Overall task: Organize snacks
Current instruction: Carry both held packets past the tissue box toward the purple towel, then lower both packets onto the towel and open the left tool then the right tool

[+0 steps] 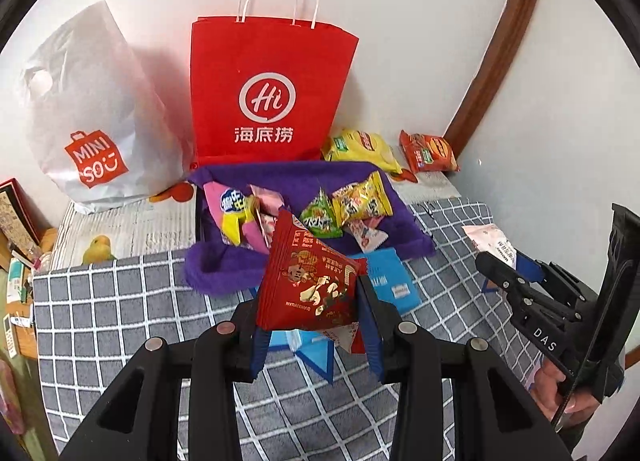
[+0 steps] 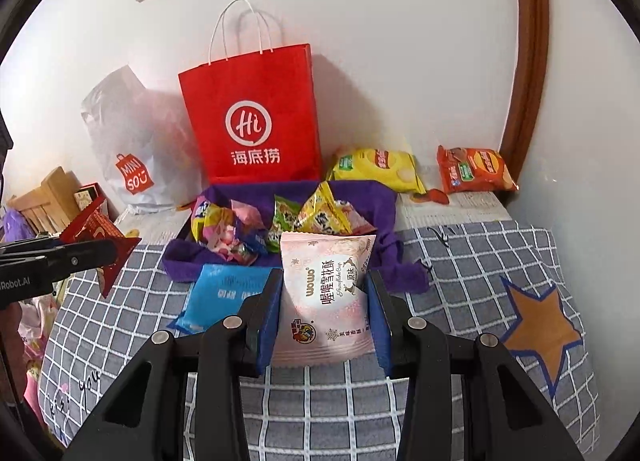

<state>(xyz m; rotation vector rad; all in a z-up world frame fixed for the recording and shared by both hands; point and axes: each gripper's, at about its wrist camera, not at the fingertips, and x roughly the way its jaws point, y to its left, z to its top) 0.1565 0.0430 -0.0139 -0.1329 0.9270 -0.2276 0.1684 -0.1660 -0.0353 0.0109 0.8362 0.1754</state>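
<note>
1. A red paper bag (image 1: 272, 93) stands against the wall behind a purple cloth tray (image 2: 384, 205) heaped with small snacks.
2. The right gripper (image 2: 326, 301) has its fingers clamped on a pink snack packet (image 2: 326, 293), held above the checked cloth (image 2: 460, 281).
3. The left gripper (image 1: 310, 317) pinches a red snack packet (image 1: 308, 285), apparently clear of the tray.

Checked cloth (image 2: 472, 261) over surface, maybe bed; purple tray (image 2: 384, 201), blue packet (image 2: 224, 293) on it.

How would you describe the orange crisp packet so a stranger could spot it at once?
Start at the tall red paper carrier bag standing against the white wall. Move right past the yellow crisp packet to the corner by the brown wooden frame. The orange crisp packet lies there alone, the only orange one.
</note>
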